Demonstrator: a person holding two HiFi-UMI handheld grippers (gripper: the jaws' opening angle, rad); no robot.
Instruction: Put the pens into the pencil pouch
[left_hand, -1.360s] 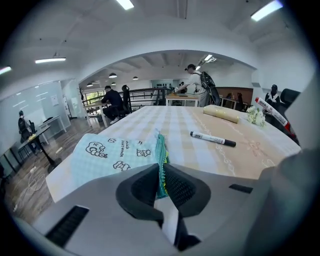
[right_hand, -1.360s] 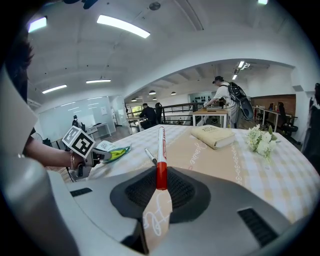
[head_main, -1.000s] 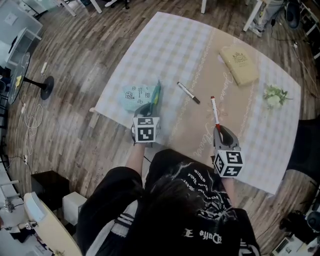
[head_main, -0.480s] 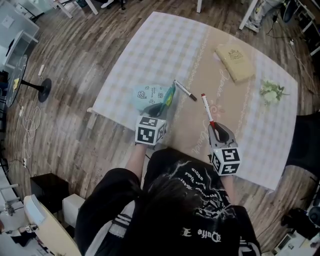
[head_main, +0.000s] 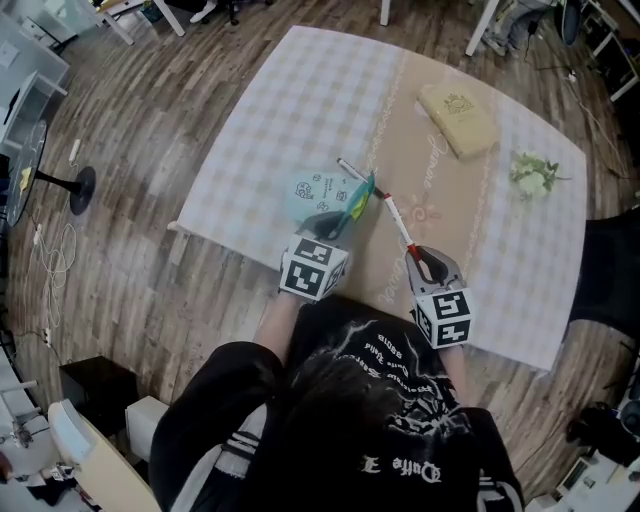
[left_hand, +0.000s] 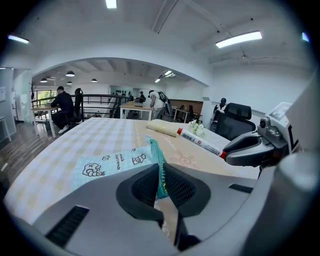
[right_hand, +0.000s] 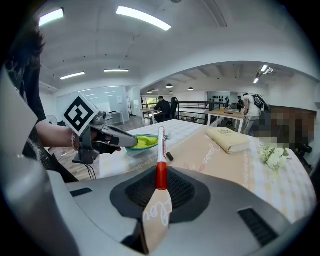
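Left tool (left_hand: 161, 182) is clamped tight on the teal zipper edge of the pencil pouch (left_hand: 107, 165), jaws almost together with only that thin edge between them. Its grip lifts one lip, so the pouch mouth gapes and shows a lime-green lining in the right gripper view. The pale blue pouch, printed with small cartoon drawings, otherwise lies flat near the counter's front edge, left of the tan runner.

Right tool (right_hand: 160, 187) is narrowed onto the red end of a white marker pen (right_hand: 161, 150), which sticks out straight ahead of the jaws. From the head view the pen's far tip sits just beside the open mouth of the pouch; whether it touches I cannot tell. The two tools stand close together, the left at the pouch and the right just beside it.

A second pen (head_main: 350, 168), white with a black tip, lies on the counter (head_main: 300, 90) at the pouch's far side, partly hidden by it. Further back on the checked cloth rest a tan book (head_main: 458, 118) and a small sprig of white flowers (head_main: 530, 172), well apart from the pouch.
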